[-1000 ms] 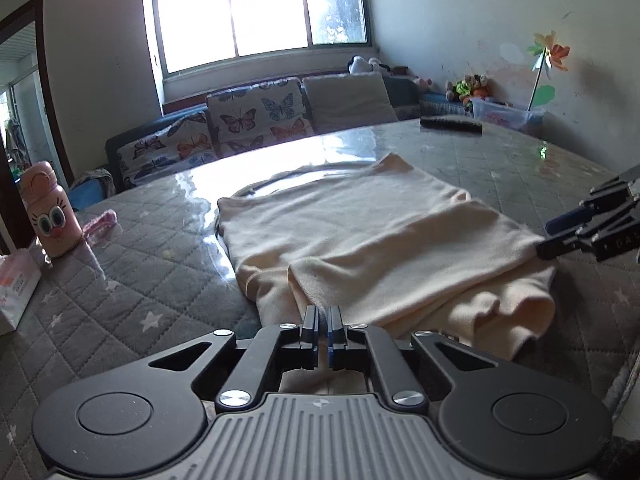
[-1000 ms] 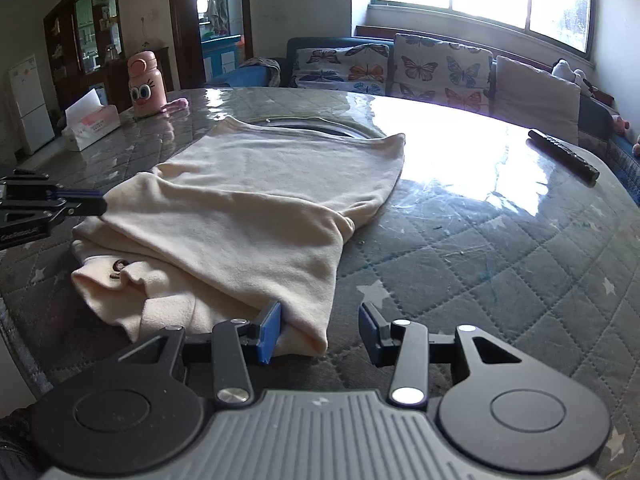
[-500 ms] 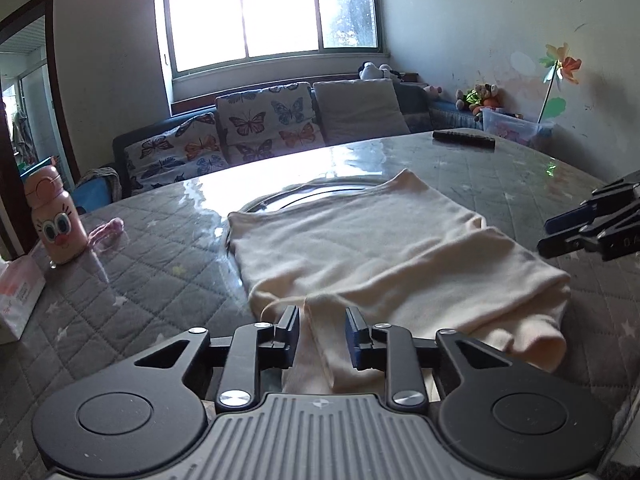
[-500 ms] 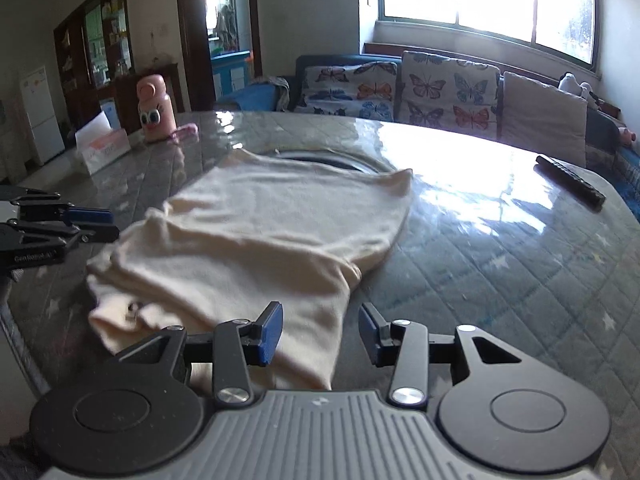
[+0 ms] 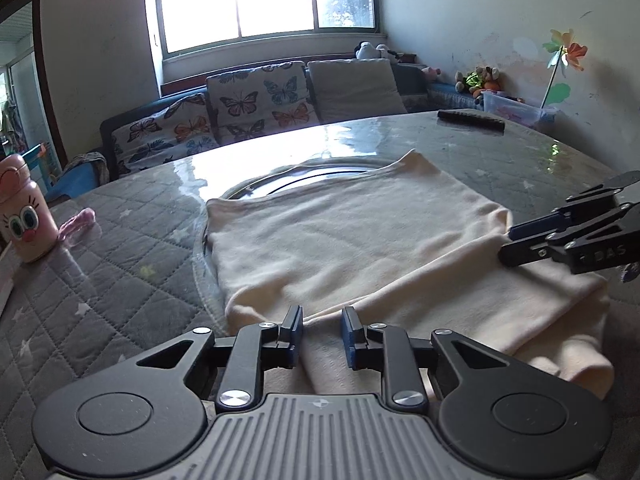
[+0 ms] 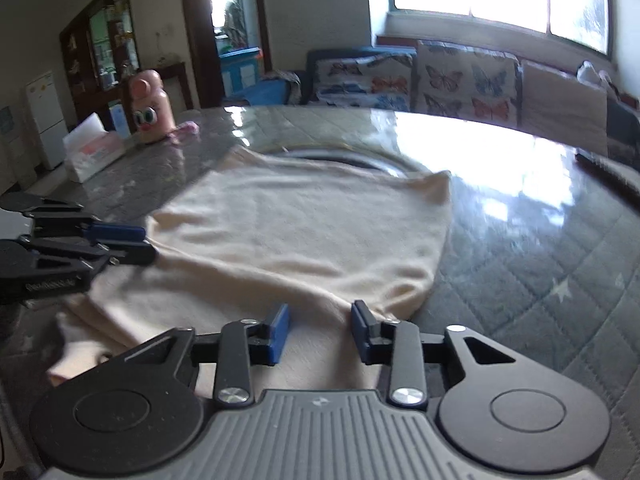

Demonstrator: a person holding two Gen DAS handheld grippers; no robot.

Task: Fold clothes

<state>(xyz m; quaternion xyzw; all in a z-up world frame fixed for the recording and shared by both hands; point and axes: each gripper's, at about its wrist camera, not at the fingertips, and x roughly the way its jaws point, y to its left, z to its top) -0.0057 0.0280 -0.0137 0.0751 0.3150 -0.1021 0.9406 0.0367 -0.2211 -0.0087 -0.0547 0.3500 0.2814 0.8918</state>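
Observation:
A cream garment lies partly folded on the round quilted table, with its near edge doubled over. It also shows in the right wrist view. My left gripper is open, its blue-padded jaws standing over the garment's near left edge with nothing between them. My right gripper is open above the garment's near right corner. Each gripper shows from the side in the other's view, the right one and the left one.
A pink cartoon bottle and a tissue box stand at the table's left. A black remote lies at the far right. A sofa with butterfly cushions stands behind the table under the window.
My left gripper opened from shut and let go of the garment. Both grippers rose a little and shifted over the garment's near folded edge; the right stayed open.

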